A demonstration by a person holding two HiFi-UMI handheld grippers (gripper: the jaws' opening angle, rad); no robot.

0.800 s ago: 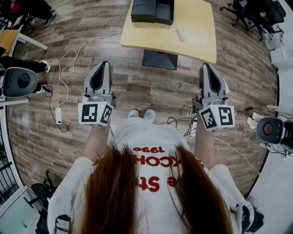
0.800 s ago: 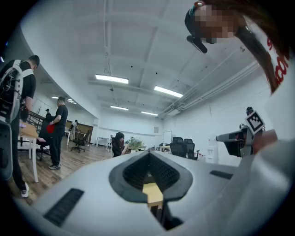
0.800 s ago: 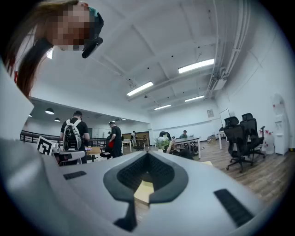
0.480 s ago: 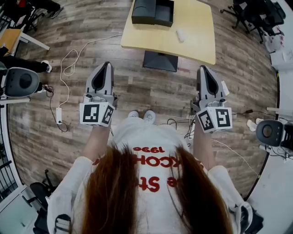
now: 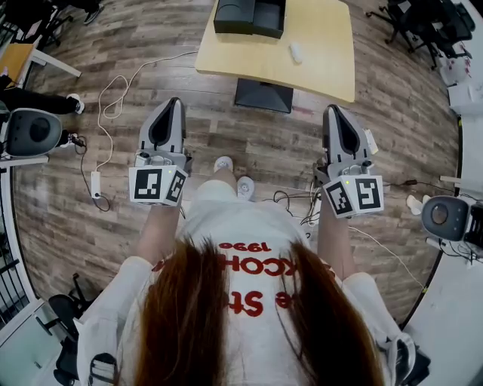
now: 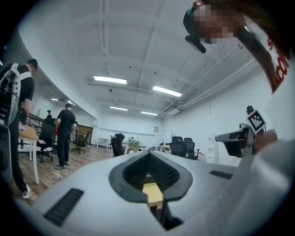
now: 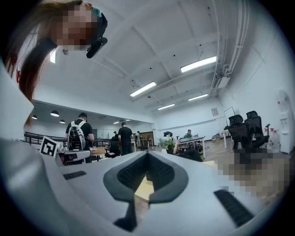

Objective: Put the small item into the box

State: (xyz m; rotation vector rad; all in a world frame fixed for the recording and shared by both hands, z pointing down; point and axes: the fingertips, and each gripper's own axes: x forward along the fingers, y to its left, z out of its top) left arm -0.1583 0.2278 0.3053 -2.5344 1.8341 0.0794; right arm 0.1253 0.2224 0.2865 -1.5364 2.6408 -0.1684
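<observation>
A small white item point(image 5: 296, 53) lies on the light wooden table point(image 5: 324, 68), far ahead of me in the head view. The black open box point(image 5: 249, 16) stands at the table's back edge, left of the item. My left gripper point(image 5: 172, 103) and right gripper point(image 5: 334, 111) are held side by side over the wooden floor, well short of the table, pointing towards it. Both are shut with nothing between the jaws. In the left gripper view the left gripper point(image 6: 150, 159) points out into the room; the right gripper point(image 7: 146, 157) does too, with a yellow strip of table showing through each pad gap.
A white cable point(image 5: 113, 105) and a power strip point(image 5: 96, 185) lie on the floor at the left, and more cables point(image 5: 290, 200) lie by my feet. Round grey devices point(image 5: 30, 132) point(image 5: 441, 217) stand at both sides. People point(image 6: 67, 133) and office chairs point(image 7: 244, 126) occupy the room behind.
The person has stepped forward, one shoe now ahead of the other. The table sits slightly higher in the view. Both grippers stay shut and keep about the same place.
</observation>
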